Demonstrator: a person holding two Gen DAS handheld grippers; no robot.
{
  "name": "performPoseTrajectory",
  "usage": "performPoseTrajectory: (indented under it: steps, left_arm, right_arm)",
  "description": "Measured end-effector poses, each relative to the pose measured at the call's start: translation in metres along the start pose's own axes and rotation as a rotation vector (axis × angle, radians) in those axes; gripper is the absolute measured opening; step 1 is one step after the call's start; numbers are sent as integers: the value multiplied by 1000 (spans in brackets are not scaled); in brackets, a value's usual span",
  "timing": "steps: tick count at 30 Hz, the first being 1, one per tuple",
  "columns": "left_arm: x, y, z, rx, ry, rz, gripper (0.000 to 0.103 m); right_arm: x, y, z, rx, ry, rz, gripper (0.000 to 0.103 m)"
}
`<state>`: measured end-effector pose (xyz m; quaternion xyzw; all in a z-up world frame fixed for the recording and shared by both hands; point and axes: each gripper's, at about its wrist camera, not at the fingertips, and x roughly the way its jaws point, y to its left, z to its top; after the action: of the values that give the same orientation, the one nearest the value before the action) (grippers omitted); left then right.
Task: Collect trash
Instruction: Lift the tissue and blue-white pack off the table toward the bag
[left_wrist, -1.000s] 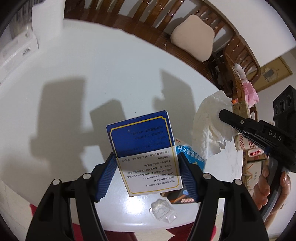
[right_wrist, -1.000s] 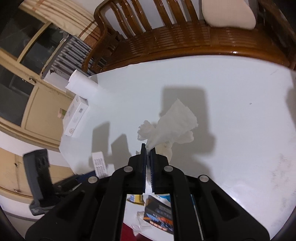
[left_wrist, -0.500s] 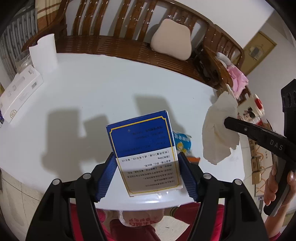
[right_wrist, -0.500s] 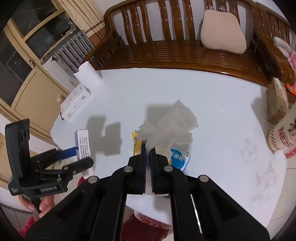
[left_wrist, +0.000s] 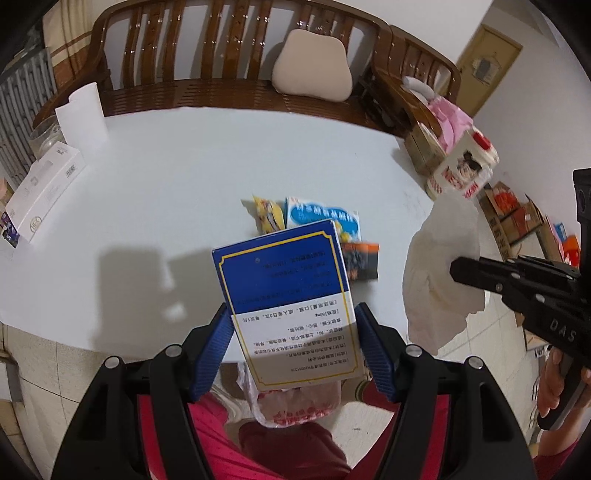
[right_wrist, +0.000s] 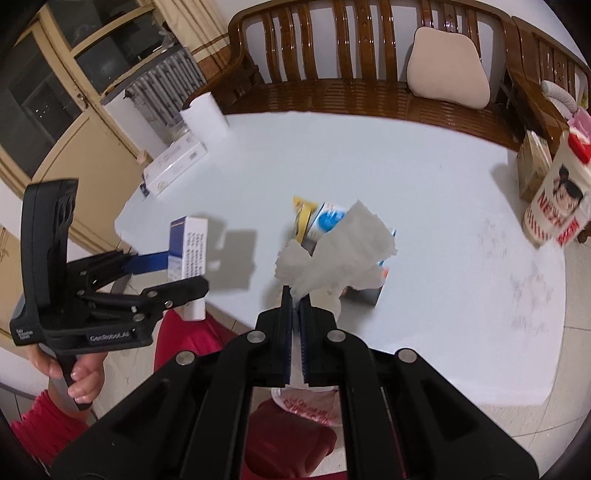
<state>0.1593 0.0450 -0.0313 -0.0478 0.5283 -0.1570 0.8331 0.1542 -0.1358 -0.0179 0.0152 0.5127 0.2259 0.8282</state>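
Observation:
My left gripper (left_wrist: 293, 325) is shut on a blue and white medicine box (left_wrist: 288, 295), held up above the near edge of the white table (left_wrist: 184, 184); the box also shows in the right wrist view (right_wrist: 188, 247). My right gripper (right_wrist: 295, 295) is shut on a crumpled white tissue (right_wrist: 343, 251), also seen in the left wrist view (left_wrist: 439, 273). Both hang over a plastic bag with red print (left_wrist: 295, 402), which shows below the table edge in the right wrist view (right_wrist: 306, 402). Several snack wrappers (left_wrist: 317, 218) lie on the table.
A paper roll (left_wrist: 83, 110) and a white carton (left_wrist: 44, 188) stand at the table's left. A red and white cup (right_wrist: 561, 199) stands at the right edge. A wooden bench with a beige cushion (left_wrist: 312, 66) runs behind the table. Cardboard boxes (left_wrist: 517, 214) sit on the floor.
Both grippers have pulled back from the table and risen, still holding the box and the tissue. The plastic bag below the table edge has come into view.

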Motion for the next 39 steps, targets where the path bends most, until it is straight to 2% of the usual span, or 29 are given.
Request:
performPoseTrajectory:
  steps: [9,20,28,39]
  left_arm:
    - [18,-12,-48,58,49,-1,65]
    - [57,-17,-108,78,142,-24,65]
    - [87,-18,-140,89,187,-23,65]
    - [126,-19,-170,88,238,8,65]
  right_arm:
    - [4,16,-55,-8,25,9,5]
    - [23,29,-117,-16,45,2,5]
    - [50,29,-154,-1,81,-24,5]
    - [89,18,-183,26,125,-47,5]
